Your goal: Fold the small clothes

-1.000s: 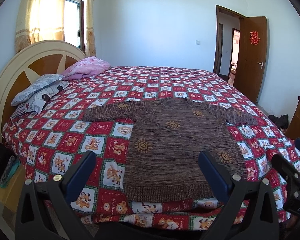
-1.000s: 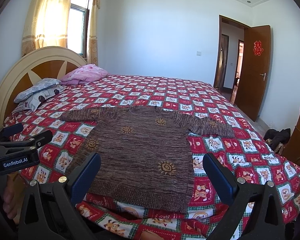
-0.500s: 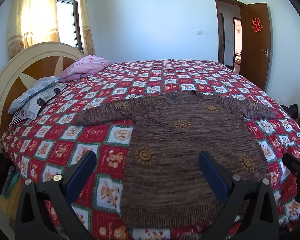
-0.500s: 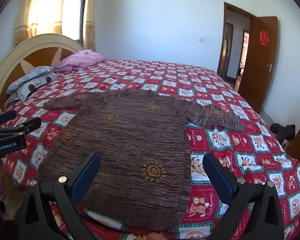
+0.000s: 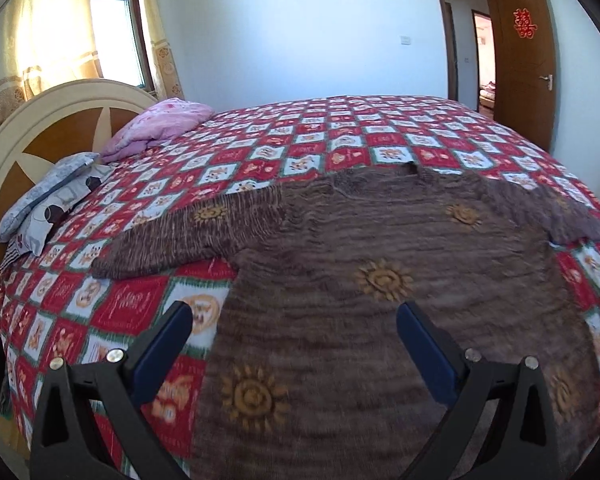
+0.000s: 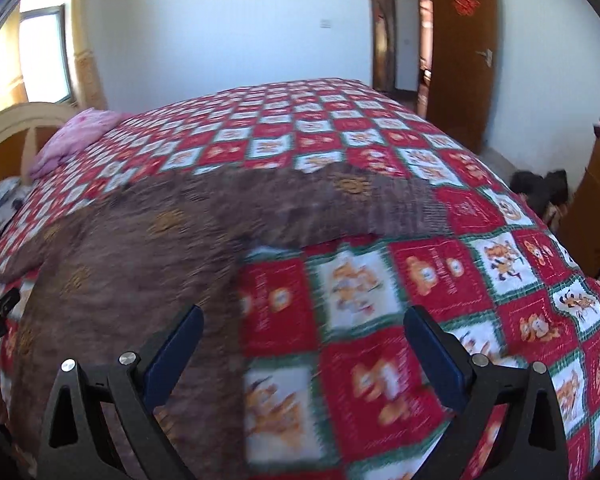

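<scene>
A brown knitted sweater [image 5: 380, 280] with orange sun motifs lies spread flat on the bed, sleeves out to both sides. In the left wrist view my left gripper [image 5: 294, 316] hangs open just above the sweater's lower left part, with nothing between its blue pads. In the right wrist view the sweater [image 6: 140, 264] fills the left half, and its right sleeve [image 6: 380, 208] runs across the middle. My right gripper [image 6: 302, 320] is open over the bedspread beside the sweater's right edge, below that sleeve. This view is blurred by motion.
The bed carries a red, white and green checked bedspread [image 5: 340, 140]. Pillows [image 5: 52, 200] and a pink quilt [image 5: 160, 124] lie by the round headboard [image 5: 60, 120] on the left. An open wooden door [image 5: 524, 60] stands far right, and a wooden cabinet [image 6: 596, 208] beside the bed.
Both grippers have moved forward and lower over the bed, so the sweater looks much larger. The right gripper has swung toward the sweater's right side. Both stay open.
</scene>
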{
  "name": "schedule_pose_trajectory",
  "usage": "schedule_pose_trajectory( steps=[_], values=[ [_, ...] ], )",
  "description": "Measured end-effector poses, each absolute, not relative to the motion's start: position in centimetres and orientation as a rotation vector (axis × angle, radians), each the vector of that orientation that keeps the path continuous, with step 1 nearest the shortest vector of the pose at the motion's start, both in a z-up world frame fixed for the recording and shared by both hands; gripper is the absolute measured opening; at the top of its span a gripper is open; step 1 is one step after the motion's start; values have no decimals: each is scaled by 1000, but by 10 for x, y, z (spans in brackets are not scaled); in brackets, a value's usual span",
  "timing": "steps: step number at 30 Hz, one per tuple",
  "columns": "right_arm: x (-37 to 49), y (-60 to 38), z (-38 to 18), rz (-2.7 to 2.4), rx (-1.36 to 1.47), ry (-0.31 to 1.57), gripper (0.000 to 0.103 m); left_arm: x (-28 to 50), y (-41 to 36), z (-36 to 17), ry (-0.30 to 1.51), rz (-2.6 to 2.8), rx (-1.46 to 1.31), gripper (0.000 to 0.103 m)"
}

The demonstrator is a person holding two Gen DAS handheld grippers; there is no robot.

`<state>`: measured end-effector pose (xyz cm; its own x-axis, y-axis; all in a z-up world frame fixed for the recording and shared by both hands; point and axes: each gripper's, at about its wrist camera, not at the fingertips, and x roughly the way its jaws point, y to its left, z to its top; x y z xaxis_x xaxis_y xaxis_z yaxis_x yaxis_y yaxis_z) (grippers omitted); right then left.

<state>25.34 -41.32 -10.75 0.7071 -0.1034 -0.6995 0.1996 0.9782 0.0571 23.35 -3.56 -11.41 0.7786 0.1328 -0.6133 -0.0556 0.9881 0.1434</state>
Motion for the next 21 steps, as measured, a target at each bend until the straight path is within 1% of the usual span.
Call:
schedule_pose_trajectory(
  steps=[2,4,11,15,18,20,21],
  values=[
    [272,-441,-110,-210,178,780,97,253,-31,-118,682,126,111,103],
    [287,-462,-114,-245,203,792,89,269,-28,-122,698,138,94,103],
    [337,-534,-130,-355,310,831,73,312,-31,-131,737,160,83,103],
    [361,-548,-140,-357,311,859,63,329,-34,-136,749,162,91,103],
    [371,-554,-148,-353,324,887,62,339,-34,-140,750,188,113,103],
    [377,-550,-153,-355,282,893,59,346,-30,-144,768,197,97,103],
    [378,-547,-154,-355,256,895,52,347,-29,-146,774,196,89,103]
  ],
)
